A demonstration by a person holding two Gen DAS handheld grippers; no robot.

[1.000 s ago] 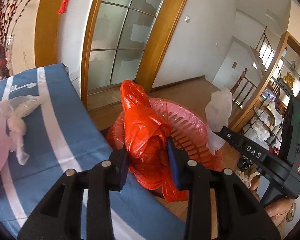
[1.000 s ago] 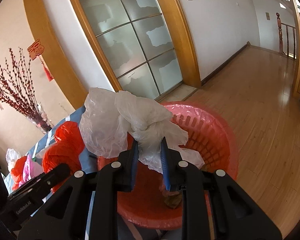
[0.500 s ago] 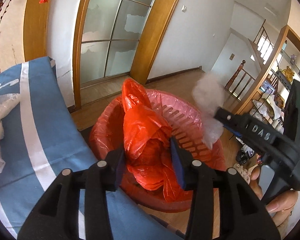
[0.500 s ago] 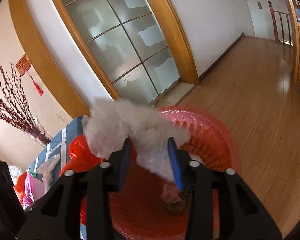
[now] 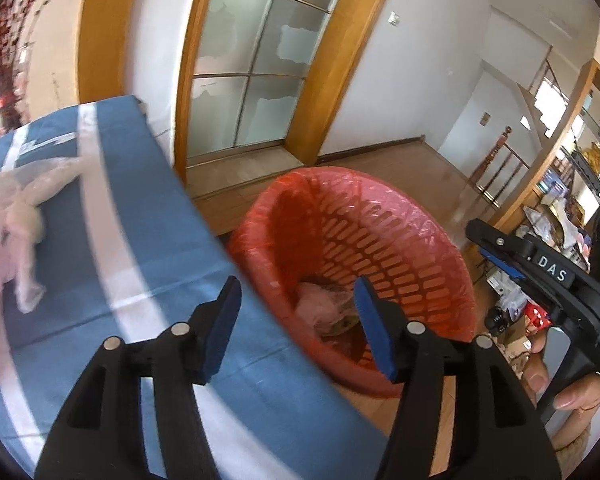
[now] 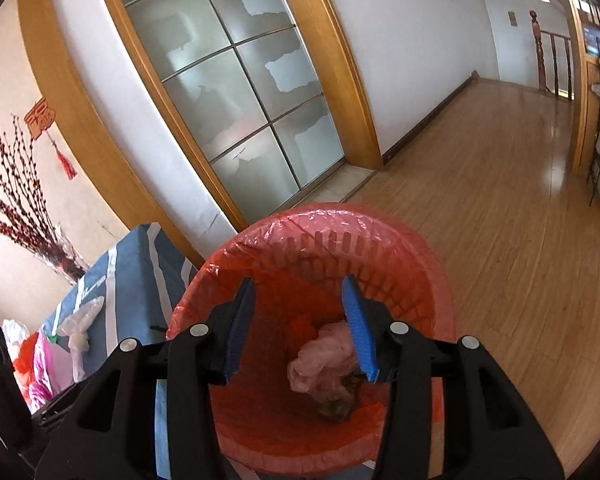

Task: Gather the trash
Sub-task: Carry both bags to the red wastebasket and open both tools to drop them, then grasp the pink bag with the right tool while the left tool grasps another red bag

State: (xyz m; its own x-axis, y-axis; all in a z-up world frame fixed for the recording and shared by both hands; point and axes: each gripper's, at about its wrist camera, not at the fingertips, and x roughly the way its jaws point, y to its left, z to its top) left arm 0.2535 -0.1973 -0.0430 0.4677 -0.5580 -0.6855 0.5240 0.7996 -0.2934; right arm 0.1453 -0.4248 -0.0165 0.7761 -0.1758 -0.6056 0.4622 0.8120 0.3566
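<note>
A red slotted waste basket lined with a red bag (image 5: 400,216) (image 6: 420,248) stands on the wood floor beside the blue-clothed table. A crumpled pale plastic bag (image 6: 320,360) (image 5: 320,304) lies in its bottom on dark scraps. My left gripper (image 5: 296,320) is open and empty over the table edge next to the basket. My right gripper (image 6: 300,316) is open and empty above the basket mouth; it also shows in the left wrist view (image 5: 540,268). A clear plastic bag (image 5: 24,200) (image 6: 80,324) lies on the table.
The table has a blue cloth with white stripes (image 5: 140,240) (image 6: 132,264). Pink and red bags (image 6: 40,364) lie at its far end. A vase of red branches (image 6: 16,208) stands behind. Glass doors (image 6: 236,96) and shelves (image 5: 560,208) border the floor.
Both grippers opened. The red bag left my left gripper and the pale bag left my right gripper. The pale bag now lies in the basket. The left view shifted left over the table.
</note>
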